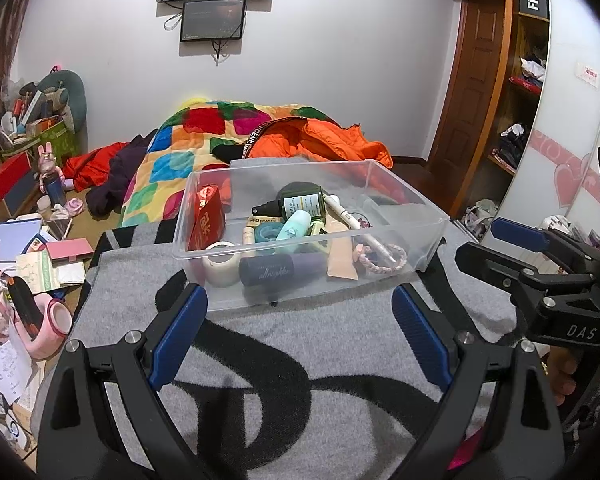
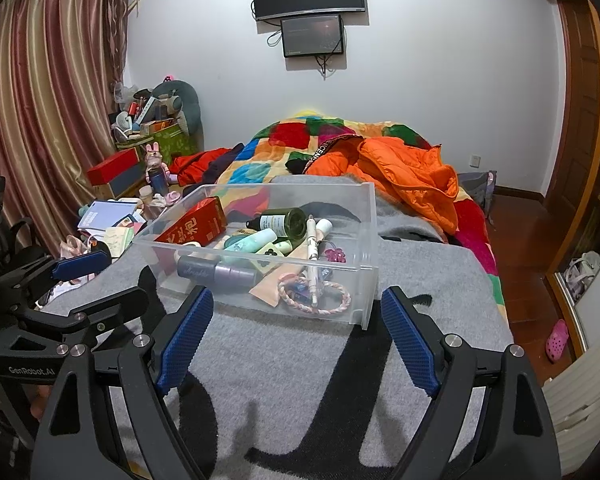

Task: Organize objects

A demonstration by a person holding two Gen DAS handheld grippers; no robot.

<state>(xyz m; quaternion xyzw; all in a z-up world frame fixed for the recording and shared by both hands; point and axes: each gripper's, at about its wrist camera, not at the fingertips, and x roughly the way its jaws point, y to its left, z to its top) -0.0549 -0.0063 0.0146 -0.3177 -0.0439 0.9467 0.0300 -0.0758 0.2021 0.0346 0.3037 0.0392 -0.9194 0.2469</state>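
The clear plastic bin (image 1: 400, 216) of cosmetics rests on the grey blanket (image 1: 300, 340) on the bed, at twelve o'clock from both grippers. The left gripper (image 1: 300, 332) and right gripper (image 2: 296, 332) hover short of it, jaws released, grasping nothing.

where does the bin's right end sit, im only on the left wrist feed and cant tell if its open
Observer: From the right wrist view, the clear bin has a solid end wall there, standing upright on the grey blanket.
Operator: whats on the floor past the bed on that side
Observer: A pink clog lies on the red-brown floor near the wardrobe.
Operator: is the right gripper holding anything
Observer: No. The right gripper is open, with only blanket between its blue pads, short of the bin.
Operator: what's behind the clutter on the left
Observer: Striped red and gold curtains hang there.
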